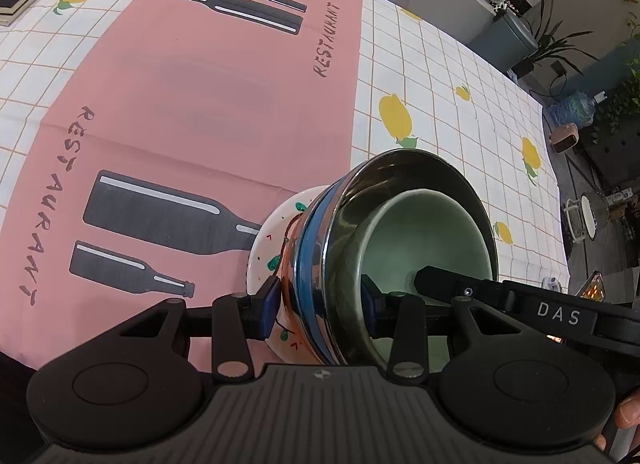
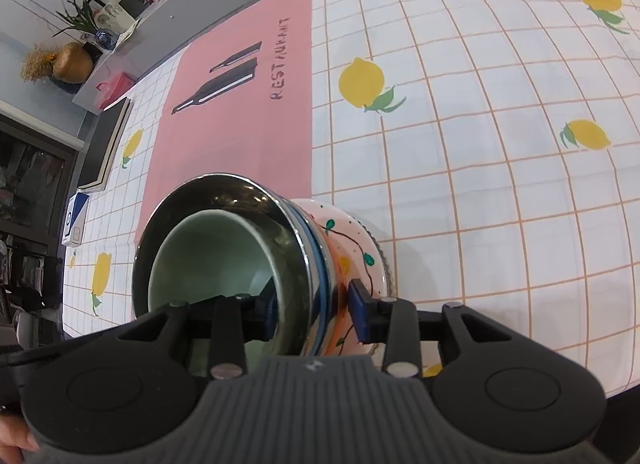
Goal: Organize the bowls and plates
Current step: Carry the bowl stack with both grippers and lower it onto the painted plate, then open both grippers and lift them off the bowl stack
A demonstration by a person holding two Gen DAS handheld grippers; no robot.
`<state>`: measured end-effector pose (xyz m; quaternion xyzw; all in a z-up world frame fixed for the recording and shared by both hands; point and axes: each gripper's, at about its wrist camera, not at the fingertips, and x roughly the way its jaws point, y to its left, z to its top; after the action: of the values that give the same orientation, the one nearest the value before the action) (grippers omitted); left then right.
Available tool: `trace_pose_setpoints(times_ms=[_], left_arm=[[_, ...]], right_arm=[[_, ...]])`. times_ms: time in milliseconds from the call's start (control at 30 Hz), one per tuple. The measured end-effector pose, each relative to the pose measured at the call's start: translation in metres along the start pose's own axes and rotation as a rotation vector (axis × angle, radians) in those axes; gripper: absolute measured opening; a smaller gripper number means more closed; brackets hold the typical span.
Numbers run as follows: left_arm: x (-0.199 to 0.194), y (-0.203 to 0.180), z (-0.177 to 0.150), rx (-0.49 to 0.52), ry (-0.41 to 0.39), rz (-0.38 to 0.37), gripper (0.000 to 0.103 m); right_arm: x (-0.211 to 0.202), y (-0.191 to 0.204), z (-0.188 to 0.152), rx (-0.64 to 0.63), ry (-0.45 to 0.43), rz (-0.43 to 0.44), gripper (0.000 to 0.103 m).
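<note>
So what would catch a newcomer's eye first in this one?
The nested stack: a pale green bowl inside a shiny steel bowl, on a painted white dish, with both grippers' jaws straddling opposite rims. Behind it lies a pink placemat printed with bottles, on a lemon-patterned checked tablecloth.

The left wrist camera sat just behind the left tool [image 1: 320,304], looking forward and steeply down along its fingers onto the counter [image 1: 460,136], very near the stack of bowls [image 1: 400,232] that filled the lower middle. It faced across the pink placemat [image 1: 224,104] toward a room edge at upper right. The right wrist camera sat likewise behind the right tool [image 2: 314,306], tilted steeply down and equally close, seeing the stack of bowls [image 2: 240,244] from the opposite side. Both views shared the stack, the pink placemat [image 2: 248,136] and the lemon-print tablecloth [image 2: 480,144]. The right tool's arm crossed the left view's lower right.
</note>
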<state>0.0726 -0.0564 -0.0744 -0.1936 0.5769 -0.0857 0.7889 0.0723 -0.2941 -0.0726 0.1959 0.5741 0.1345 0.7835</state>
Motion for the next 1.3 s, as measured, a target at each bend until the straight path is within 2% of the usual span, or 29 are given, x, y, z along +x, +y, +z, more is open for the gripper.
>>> trace_pose_setpoints(times_ms=[167, 267, 600, 800, 1000, 1200, 1300], left_arm=[[-0.004, -0.004, 0.001, 0.030, -0.020, 0.011, 0.048], [-0.014, -0.008, 0.001, 0.064, -0.067, 0.019, 0.058], [-0.058, -0.029, -0.002, 0.250, -0.222, 0.090, 0.062], [-0.092, -0.041, -0.016, 0.365, -0.327, 0.084, 0.062], [-0.122, -0.054, -0.037, 0.490, -0.482, 0.166, 0.063], [-0.135, -0.055, -0.061, 0.570, -0.573, 0.196, 0.064], [-0.137, -0.052, -0.075, 0.585, -0.621, 0.220, 0.072]], right_arm=[[-0.005, 0.002, 0.002, -0.015, -0.022, -0.012, 0.047], [-0.007, 0.005, 0.002, -0.035, -0.024, -0.026, 0.053], [-0.035, 0.031, -0.004, -0.155, -0.098, -0.098, 0.059], [-0.064, 0.051, -0.009, -0.224, -0.171, -0.126, 0.062], [-0.087, 0.071, -0.027, -0.291, -0.250, -0.157, 0.063], [-0.101, 0.089, -0.055, -0.365, -0.342, -0.211, 0.070], [-0.103, 0.095, -0.071, -0.394, -0.378, -0.221, 0.071]])
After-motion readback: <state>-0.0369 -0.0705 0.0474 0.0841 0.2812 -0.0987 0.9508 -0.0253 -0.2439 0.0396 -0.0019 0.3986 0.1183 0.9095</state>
